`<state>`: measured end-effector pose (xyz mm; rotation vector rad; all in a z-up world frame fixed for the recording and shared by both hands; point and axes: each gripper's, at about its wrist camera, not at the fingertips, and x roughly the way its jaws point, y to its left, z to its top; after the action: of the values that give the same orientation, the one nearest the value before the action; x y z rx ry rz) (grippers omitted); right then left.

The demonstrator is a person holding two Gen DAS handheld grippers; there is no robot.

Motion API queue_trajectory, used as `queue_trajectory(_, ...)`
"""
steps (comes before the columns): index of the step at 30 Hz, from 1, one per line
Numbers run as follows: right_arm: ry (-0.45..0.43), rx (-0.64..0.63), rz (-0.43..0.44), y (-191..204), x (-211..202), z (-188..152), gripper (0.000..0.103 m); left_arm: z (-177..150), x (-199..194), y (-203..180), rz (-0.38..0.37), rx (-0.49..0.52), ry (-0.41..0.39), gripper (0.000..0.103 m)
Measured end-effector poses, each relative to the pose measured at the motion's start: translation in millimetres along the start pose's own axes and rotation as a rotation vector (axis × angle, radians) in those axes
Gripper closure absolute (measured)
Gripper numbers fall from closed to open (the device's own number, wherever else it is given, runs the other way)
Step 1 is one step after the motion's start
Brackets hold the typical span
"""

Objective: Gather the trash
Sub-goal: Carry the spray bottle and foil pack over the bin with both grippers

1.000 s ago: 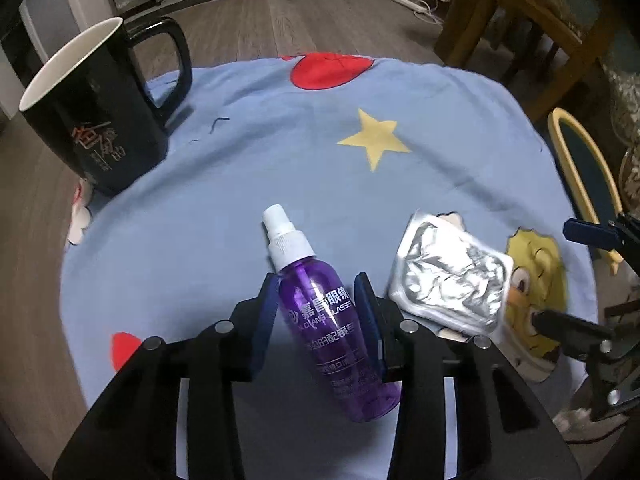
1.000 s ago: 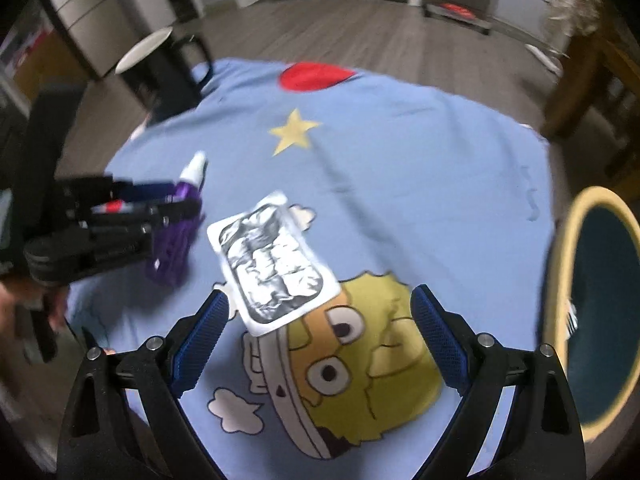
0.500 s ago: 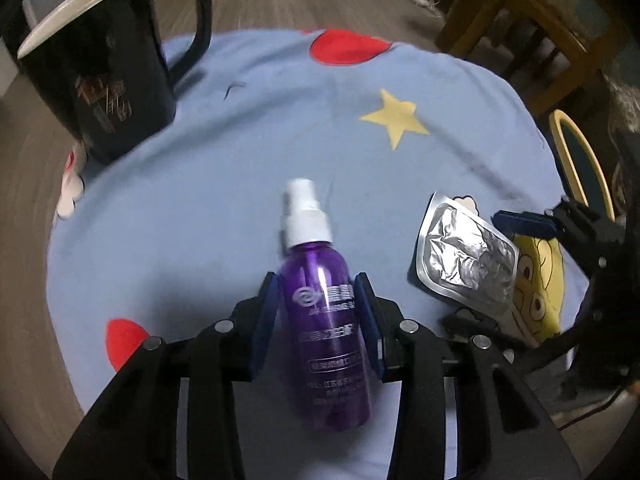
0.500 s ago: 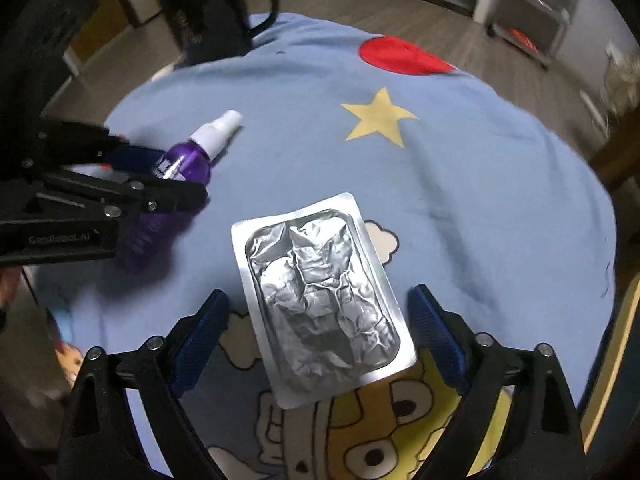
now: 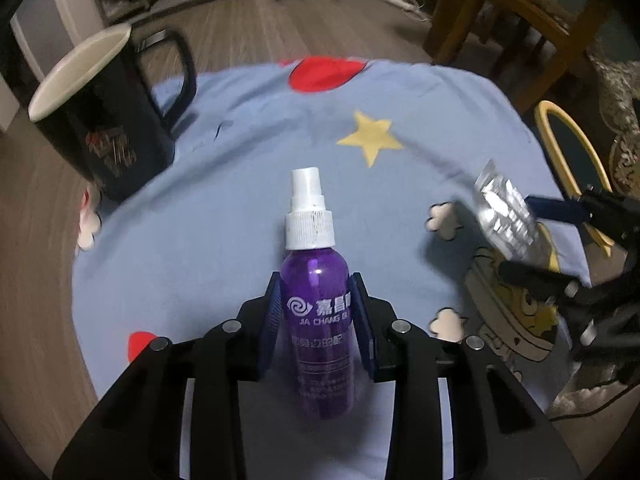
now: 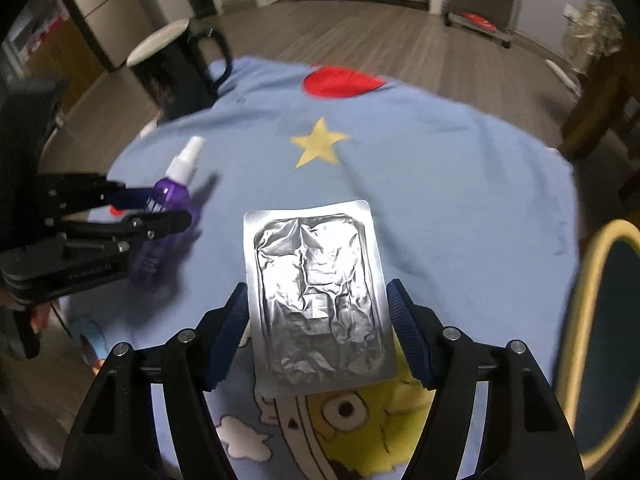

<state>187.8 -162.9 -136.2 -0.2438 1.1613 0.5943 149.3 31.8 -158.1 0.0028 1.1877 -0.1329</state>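
The left gripper [image 5: 316,312] points steeply downward, its blue pads [image 5: 273,312] pressed against both sides of a purple spray bottle [image 5: 316,300] as the jaws close further. The right gripper [image 6: 318,332] points down at a like angle, its jaws closing with a silver foil pack [image 6: 316,292] between them, the pads touching or all but touching its long edges. At the near left of the right wrist view, fingers [image 6: 38,320] of the person's hand show under the left gripper's body.
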Motion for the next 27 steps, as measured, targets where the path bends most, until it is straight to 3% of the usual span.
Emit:
queue_trajectory(8, -0.101, 0.185, -0.080, -49, -85, -4, 0.033, 10, -39, -25, -0.024, 0.061, -0.113, 0.072)
queue_trajectory(13, -0.148, 0.245, -0.122, -74, -133, -24, 0.033, 20, -63, -47, -0.065, 0.106, -0.181, 0.072)
queue_trajectory(21, -0.219, 0.419, -0.211, -140, -166, -64, 0.033, 27, -91, -107, -0.110, 0.232, -0.266, 0.072)
queue_trajectory(27, -0.210, 0.672, -0.170, -213, -152, -93, 0.033, 37, -91, -183, -0.188, 0.398, -0.287, 0.071)
